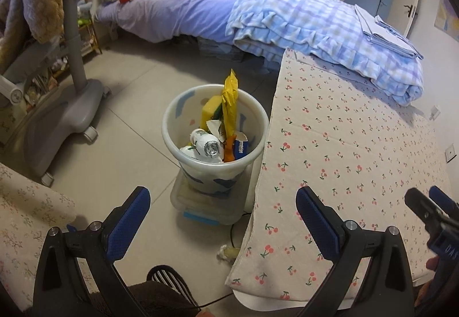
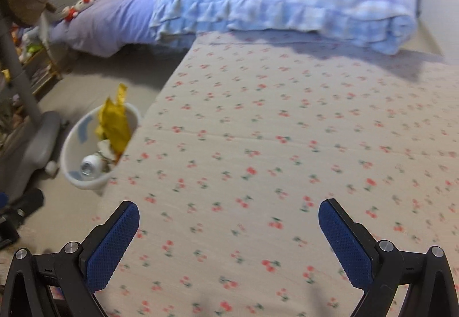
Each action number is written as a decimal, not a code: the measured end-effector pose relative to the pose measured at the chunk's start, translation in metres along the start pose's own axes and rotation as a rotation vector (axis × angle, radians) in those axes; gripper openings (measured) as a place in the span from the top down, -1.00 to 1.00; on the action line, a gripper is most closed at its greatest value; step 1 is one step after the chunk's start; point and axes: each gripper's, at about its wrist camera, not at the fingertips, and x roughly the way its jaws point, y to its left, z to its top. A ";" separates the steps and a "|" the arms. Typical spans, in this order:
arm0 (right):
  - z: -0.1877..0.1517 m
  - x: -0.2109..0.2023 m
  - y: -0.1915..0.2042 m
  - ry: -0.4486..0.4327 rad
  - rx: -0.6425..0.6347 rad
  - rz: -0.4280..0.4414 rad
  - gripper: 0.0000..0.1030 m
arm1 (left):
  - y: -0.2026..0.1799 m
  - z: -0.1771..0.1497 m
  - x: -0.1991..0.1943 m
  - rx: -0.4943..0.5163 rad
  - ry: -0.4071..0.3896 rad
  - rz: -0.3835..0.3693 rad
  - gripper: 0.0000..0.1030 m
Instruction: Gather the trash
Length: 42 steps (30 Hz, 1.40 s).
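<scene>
While my left gripper (image 1: 222, 219) and right gripper (image 2: 229, 234) both gape empty, I see the trash bin (image 1: 183, 116) on the floor beside the cherry-print table (image 1: 358, 145), holding a bottle (image 1: 206, 145) and yellow wrapper (image 1: 231, 105).

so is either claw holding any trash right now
No. The left claw and right claw are both open and empty; the trash sits in the bin.

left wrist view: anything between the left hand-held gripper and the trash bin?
Only bare floor and the clear lidded box the trash bin stands on. The left hand-held gripper hangs open and empty. Shows in the left wrist view.
</scene>
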 end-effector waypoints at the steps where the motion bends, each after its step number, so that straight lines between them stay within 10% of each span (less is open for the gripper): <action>1: -0.006 -0.004 -0.001 -0.026 -0.001 -0.015 -0.99 | -0.001 -0.002 -0.002 0.002 -0.012 0.007 -0.99; 10: -0.024 -0.013 -0.003 -0.137 -0.011 -0.071 -0.99 | -0.013 -0.014 -0.011 0.028 -0.078 0.006 -0.99; 42: -0.031 -0.003 -0.015 -0.083 0.073 -0.048 -0.99 | -0.027 -0.024 -0.008 0.064 -0.050 -0.026 -0.99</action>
